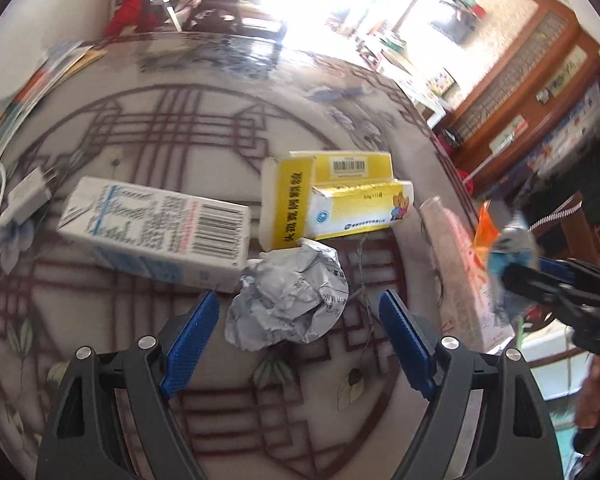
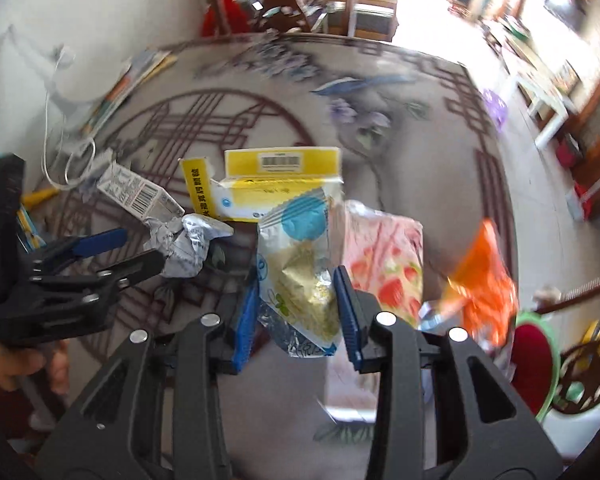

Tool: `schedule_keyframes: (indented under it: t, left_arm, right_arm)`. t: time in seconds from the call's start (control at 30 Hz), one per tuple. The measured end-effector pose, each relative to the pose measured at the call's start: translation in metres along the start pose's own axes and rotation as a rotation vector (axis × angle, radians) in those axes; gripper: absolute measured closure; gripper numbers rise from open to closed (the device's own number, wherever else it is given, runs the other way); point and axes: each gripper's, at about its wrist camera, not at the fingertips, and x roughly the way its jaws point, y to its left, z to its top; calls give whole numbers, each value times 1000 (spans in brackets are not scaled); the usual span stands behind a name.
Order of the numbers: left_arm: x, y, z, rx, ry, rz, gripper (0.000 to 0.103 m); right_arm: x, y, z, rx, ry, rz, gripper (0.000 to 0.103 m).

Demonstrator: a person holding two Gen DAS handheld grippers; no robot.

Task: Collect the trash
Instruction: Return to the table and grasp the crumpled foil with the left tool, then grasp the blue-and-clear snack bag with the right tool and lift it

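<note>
On the table (image 1: 140,332) — torn yellow box (image 1: 332,196)

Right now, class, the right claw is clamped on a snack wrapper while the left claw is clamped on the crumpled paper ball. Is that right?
Not quite. The left claw is open, with the crumpled paper ball lying loose between its fingers, as the left wrist view shows. The right claw does grip the snack wrapper.

I see the crumpled paper (image 1: 288,300) on the table (image 1: 112,320), two boxes (image 1: 156,228) (image 1: 332,196) just behind it.

Both wrist views look steeply down, close over table (image 1: 112,320); share crumpled paper (image 1: 288,300), yellow box (image 2: 276,184).
</note>
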Motion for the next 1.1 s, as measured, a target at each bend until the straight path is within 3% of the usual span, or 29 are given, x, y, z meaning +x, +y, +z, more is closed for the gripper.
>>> schedule_keyframes:
  t: [0.13, 0.2, 0.33, 0.77, 1.1]
  left_arm:
    - [23, 7, 6, -33, 52, 16, 27]
    - [32, 11, 9, -63, 63, 12, 37]
    - [29, 12, 11, -89, 50, -6, 48]
    - [-50, 11, -24, -160, -30, -33, 49]
    - [-80, -10, -35, -119, -60, -56, 49]
  right_arm:
    - [-11, -10, -19, 61, 3, -19, 67]
    - [-13, -12, -24, 83, 2, -17, 67]
    - [-17, -5, -32, 97, -6, 3, 67]
    - [-27, 41, -52, 54, -15, 89, 67]
    - [-49, 48, -66, 79, -59, 90, 67]
